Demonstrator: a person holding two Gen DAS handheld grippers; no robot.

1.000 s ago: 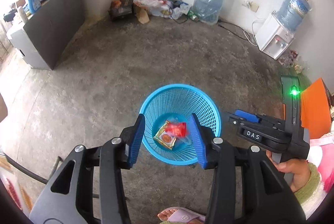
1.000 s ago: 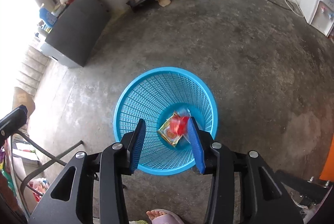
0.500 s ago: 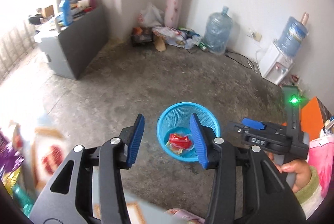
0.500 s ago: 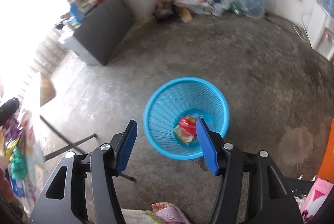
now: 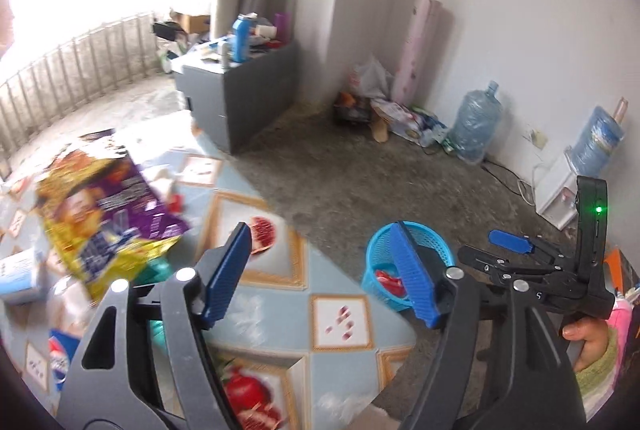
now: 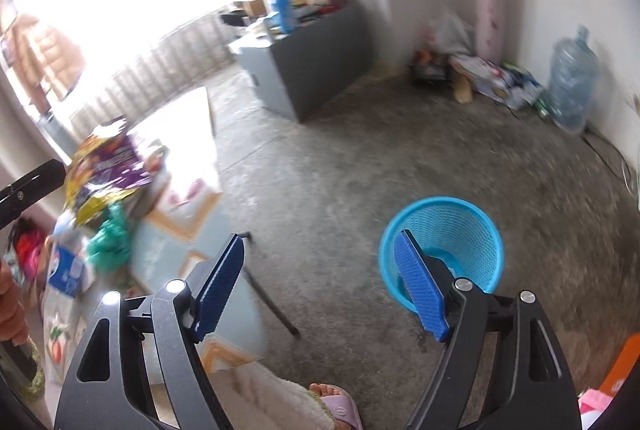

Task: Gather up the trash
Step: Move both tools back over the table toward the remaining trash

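The blue mesh basket (image 5: 434, 242) stands on the concrete floor with a red wrapper (image 5: 388, 278) inside. My left gripper (image 5: 320, 270) hovers above the table (image 5: 272, 310), its jaws opening with nothing between them. A purple and yellow snack bag (image 5: 108, 213) lies on the table to its left, among other blurred wrappers. My right gripper (image 6: 320, 286) is above the floor between table and basket (image 6: 460, 230), jaws also opening and empty. It shows from the side in the left wrist view (image 5: 496, 250). The snack bag (image 6: 108, 165) sits far left in the right wrist view.
A grey cabinet (image 5: 248, 89) with bottles stands by the curtain. Bags and boxes (image 5: 384, 109) fill the corner beside a water jug (image 5: 476, 125) and a dispenser (image 5: 560, 193). A table leg (image 6: 272, 306) and a person's sandalled foot (image 6: 336, 402) are near.
Both grippers rose and swung left, away from above the basket. The table and its wrappers came into view. Both pairs of jaws spread wider.
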